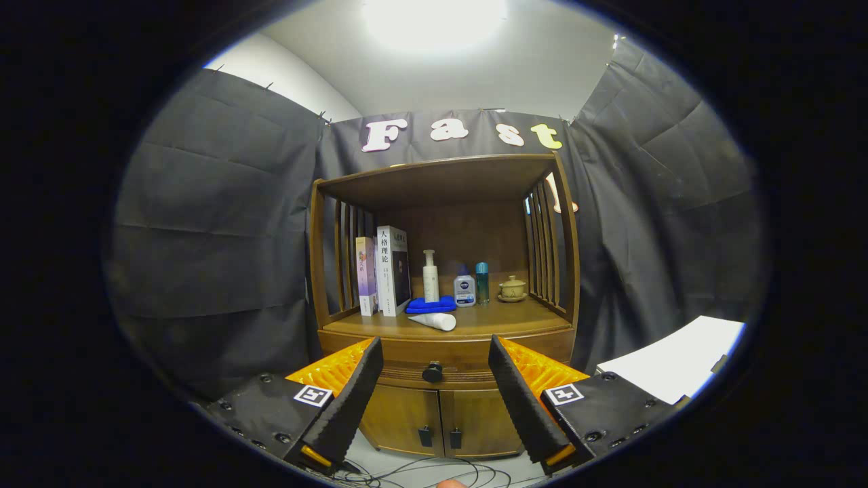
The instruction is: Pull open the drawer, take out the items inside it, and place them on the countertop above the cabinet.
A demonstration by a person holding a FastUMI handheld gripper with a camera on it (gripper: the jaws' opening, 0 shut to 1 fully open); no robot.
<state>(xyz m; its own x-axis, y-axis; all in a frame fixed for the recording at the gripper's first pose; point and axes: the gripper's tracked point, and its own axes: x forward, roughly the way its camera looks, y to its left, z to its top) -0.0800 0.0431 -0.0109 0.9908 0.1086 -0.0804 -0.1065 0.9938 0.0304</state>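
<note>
Below the countertop (475,324): drawer (407,373) closed, round dark knob (432,371) | hand-held gripper (434,362) fingers apart

The shut drawer (434,372) hides its contents. The claw (434,390) fingers cover both drawer ends. The blue cloth (431,305) hides the pump bottle's (430,276) base.

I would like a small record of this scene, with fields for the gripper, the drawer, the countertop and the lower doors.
gripper: gripper open, fingers spread, holding nothing, apart from the cabinet
drawer: drawer shut, its dark knob seen between the fingers, beyond them
countertop: countertop carries two books, a pump bottle, a blue cloth, a white tube lying down, two small bottles, a lidded cup
lower doors: two doors shut
task state: drawer not yet pulled
</note>
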